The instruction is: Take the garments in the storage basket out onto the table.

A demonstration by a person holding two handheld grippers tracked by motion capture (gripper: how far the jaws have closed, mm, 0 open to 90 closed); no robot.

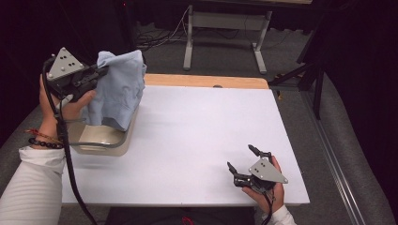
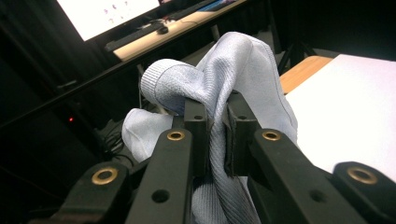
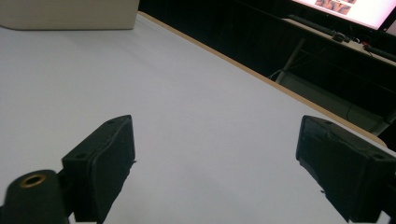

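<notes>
Nearest the person, at the front right of the smooth white surface [image 1: 187, 140], the right claw [image 1: 241, 161] rests low with its blocky black jaws spread wide, nothing between them. Far across the surface from it, at the left edge, the left claw [image 1: 102, 71] hangs above a beige, round-cornered tray [image 1: 101, 147], clamped on a fold of a soft, ribbed, pale blue cloth [image 1: 117, 89]. The cloth bunches at the jaws and drapes down toward the tray.
</notes>
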